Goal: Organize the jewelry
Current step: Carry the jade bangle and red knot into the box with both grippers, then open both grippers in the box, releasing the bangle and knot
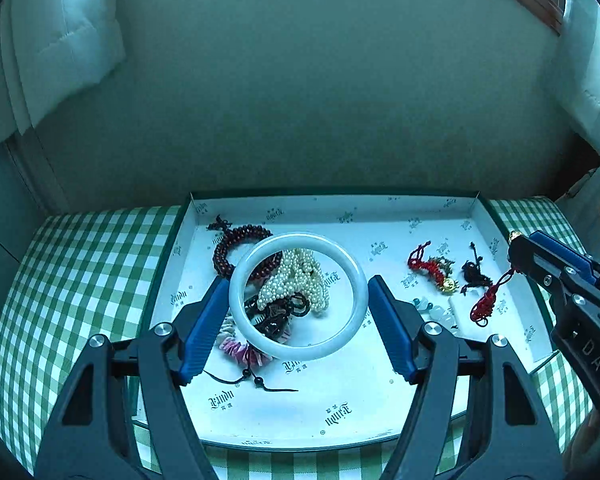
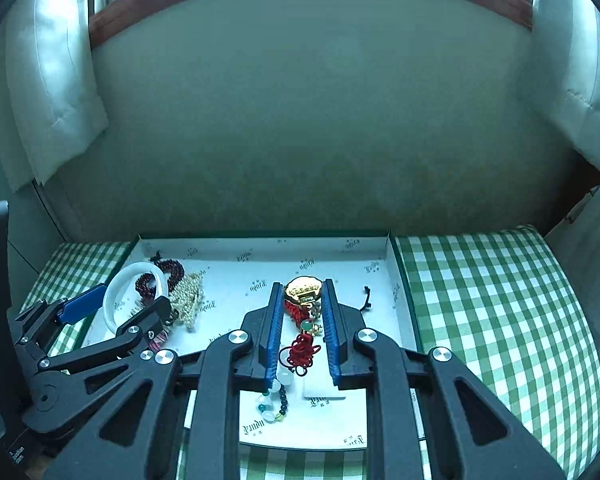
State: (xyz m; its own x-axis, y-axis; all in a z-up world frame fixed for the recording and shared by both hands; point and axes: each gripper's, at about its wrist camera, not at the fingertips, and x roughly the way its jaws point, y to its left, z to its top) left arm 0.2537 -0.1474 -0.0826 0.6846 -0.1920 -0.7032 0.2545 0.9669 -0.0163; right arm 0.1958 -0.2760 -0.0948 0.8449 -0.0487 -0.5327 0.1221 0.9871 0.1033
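- While both grippers work over the white tray [image 1: 500,236], the left gripper [image 1: 298,296] stands wide, its blue pads flanking the white bangle [image 1: 358,300]; contact on either side cannot be confirmed.
- Bangle lies directly ahead of the left gripper, over the pearl strand [image 1: 296,276] and dark red bead bracelet [image 1: 236,240].
- Right gripper [image 2: 302,300] is narrow, clamped on a gold charm [image 2: 303,289]; its red cord [image 2: 300,350] hangs down between the fingers.
- Judgement: left is nearer the bangle; closing across its width would secure it.

Left claw [image 1: 298,316] spread wide, right claw [image 2: 302,330] nearly closed
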